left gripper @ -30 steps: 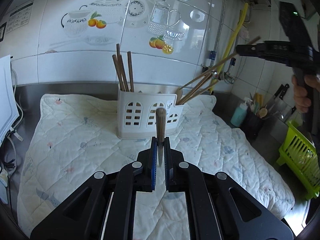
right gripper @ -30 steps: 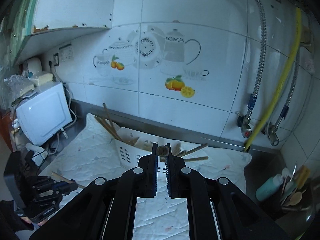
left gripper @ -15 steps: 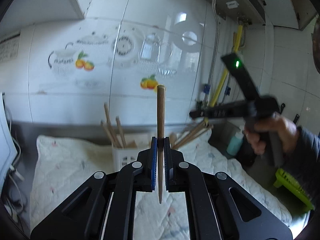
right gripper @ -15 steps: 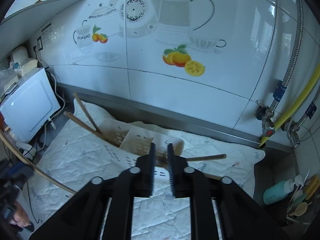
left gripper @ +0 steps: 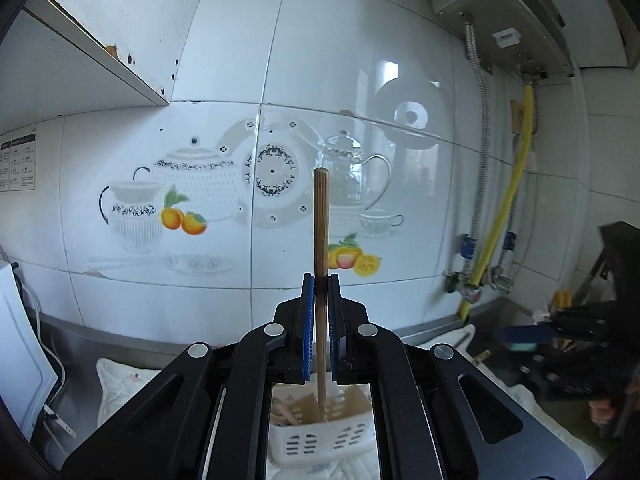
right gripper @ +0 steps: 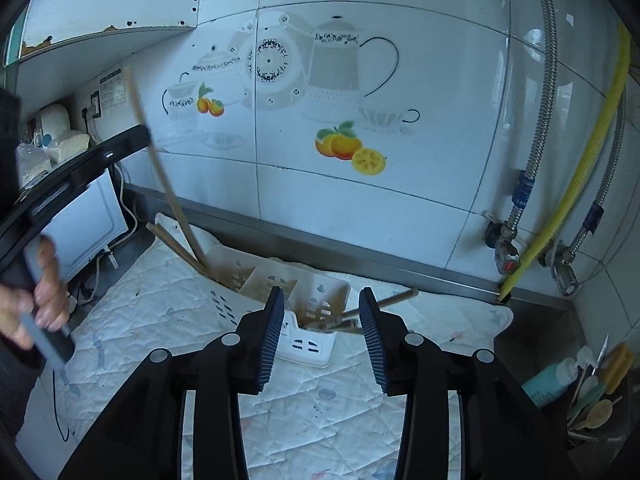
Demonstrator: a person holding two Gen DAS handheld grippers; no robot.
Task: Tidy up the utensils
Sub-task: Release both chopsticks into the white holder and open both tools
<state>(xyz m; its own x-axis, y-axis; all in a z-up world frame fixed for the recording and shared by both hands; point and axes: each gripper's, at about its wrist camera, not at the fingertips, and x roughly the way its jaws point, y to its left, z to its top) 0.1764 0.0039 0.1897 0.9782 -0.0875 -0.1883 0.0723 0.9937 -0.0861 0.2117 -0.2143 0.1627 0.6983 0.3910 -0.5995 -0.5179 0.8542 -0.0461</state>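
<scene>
My left gripper [left gripper: 320, 280] is shut on a wooden chopstick [left gripper: 321, 220] that stands upright, its lower tip over the white slotted utensil caddy [left gripper: 320, 432]. In the right wrist view that chopstick [right gripper: 160, 176] slants down into the caddy's [right gripper: 304, 304] left compartment, beside other chopsticks. My right gripper [right gripper: 321, 296] hovers just in front of the caddy; its jaws are opening and nothing is between them. Several chopsticks [right gripper: 384, 300] lean out of the caddy's right compartment towards the right. A hand [right gripper: 44, 292] holds the left gripper's handle.
A quilted white mat [right gripper: 160, 312] covers the steel counter under the caddy. A white appliance [right gripper: 80, 232] stands at the left, pipes and a yellow hose [right gripper: 580, 184] at the right wall. A dark holder with spoons [right gripper: 592, 412] and a teal bottle sits at the right.
The left gripper rose with its chopstick, which now stands upright over the caddy. The right gripper's jaws came apart and it moved closer to the caddy.
</scene>
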